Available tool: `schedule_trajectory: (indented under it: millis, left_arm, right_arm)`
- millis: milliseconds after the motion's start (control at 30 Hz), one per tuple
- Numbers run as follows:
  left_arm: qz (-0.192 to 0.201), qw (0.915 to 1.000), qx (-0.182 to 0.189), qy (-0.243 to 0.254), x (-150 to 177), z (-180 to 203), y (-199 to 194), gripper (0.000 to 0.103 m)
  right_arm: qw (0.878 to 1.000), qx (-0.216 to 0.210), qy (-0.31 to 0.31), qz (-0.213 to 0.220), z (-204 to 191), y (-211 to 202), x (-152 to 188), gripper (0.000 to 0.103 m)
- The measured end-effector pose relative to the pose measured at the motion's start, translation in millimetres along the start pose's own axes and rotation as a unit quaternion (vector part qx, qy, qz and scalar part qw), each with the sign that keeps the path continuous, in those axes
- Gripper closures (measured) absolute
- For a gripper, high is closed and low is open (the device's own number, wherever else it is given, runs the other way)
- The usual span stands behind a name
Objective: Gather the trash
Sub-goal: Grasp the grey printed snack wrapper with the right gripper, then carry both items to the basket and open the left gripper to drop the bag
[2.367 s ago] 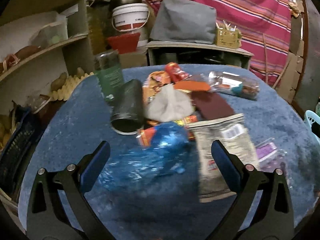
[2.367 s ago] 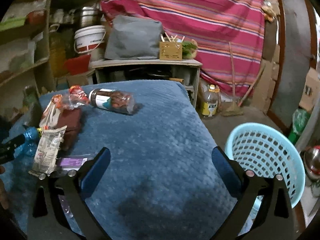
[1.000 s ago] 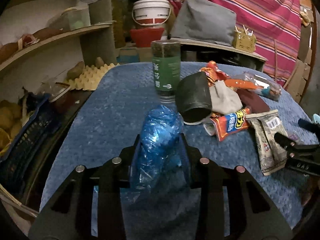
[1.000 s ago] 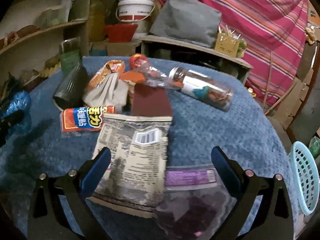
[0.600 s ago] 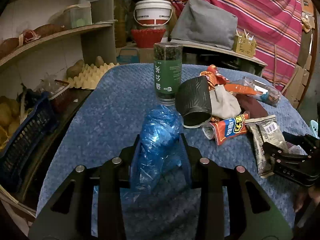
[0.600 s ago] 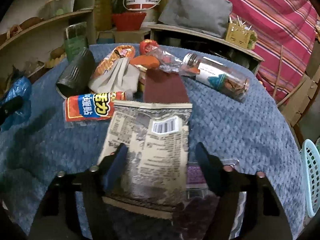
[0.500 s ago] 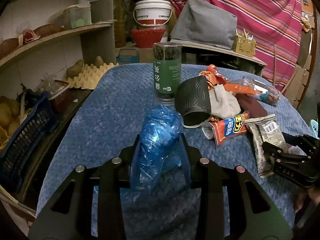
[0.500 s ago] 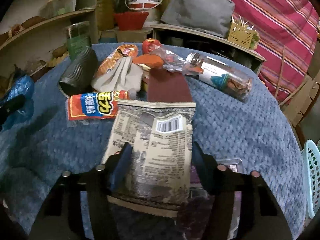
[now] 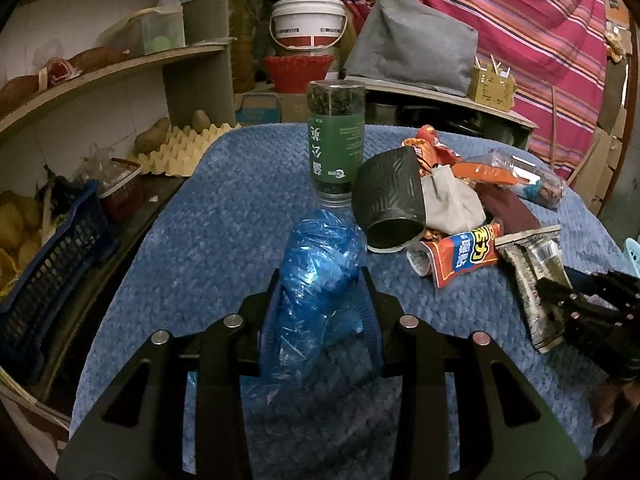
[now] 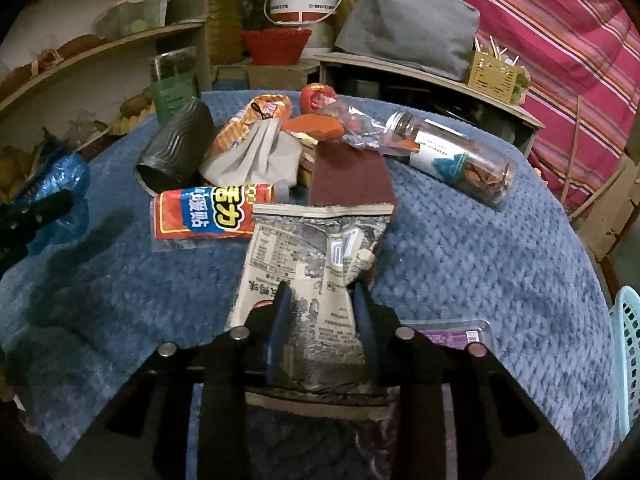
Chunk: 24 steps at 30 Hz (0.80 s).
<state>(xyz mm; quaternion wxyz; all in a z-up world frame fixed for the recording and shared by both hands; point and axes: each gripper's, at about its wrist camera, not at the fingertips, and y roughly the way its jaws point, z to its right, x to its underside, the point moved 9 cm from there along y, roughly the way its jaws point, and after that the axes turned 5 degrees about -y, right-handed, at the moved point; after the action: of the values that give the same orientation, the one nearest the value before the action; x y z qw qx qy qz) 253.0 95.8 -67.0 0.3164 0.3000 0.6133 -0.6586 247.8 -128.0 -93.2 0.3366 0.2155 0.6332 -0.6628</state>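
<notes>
The right gripper (image 10: 320,292), spread wide a second ago, has just been closing and now pinches the crumpled beige printed snack packet (image 10: 316,256) on the blue textured tablecloth (image 10: 460,256). The left gripper (image 9: 320,280) still clamps the crumpled blue plastic bag (image 9: 320,280). Only the right view shows the pale blue plastic basket (image 10: 628,360) beyond the table's edge.

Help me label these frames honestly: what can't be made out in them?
- Purple packet, right wrist view: mostly behind the right gripper and the printed snack bag it has been closing on.
- Light blue basket, right wrist view: cut by the right edge; contents unseen.
- Blue plastic bag, left wrist view: lower part hidden between the left gripper fingers.
- Black cup: inside too dark.
</notes>
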Motion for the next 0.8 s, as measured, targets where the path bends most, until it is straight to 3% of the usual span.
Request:
schedule_trajectory:
  millis: [167, 467, 800]
  left_arm:
    - [0.011, 0.9997, -0.022, 0.006, 4, 1, -9, 0.068]
    - [0.014, 0.9994, -0.028, 0.017, 10, 27, -32, 0.069]
    - [0.016, 0.999, 0.003, 0.04, 8, 92, -47, 0.069]
  right_arm:
    - [1.0, -0.011, 0.014, 0.012, 17, -14, -1, 0.08]
    - [0.998, -0.022, 0.048, 0.047, 64, -46, -8, 0.081]
    - [0.995, -0.008, 0.087, 0.058, 131, -69, 15, 0.081]
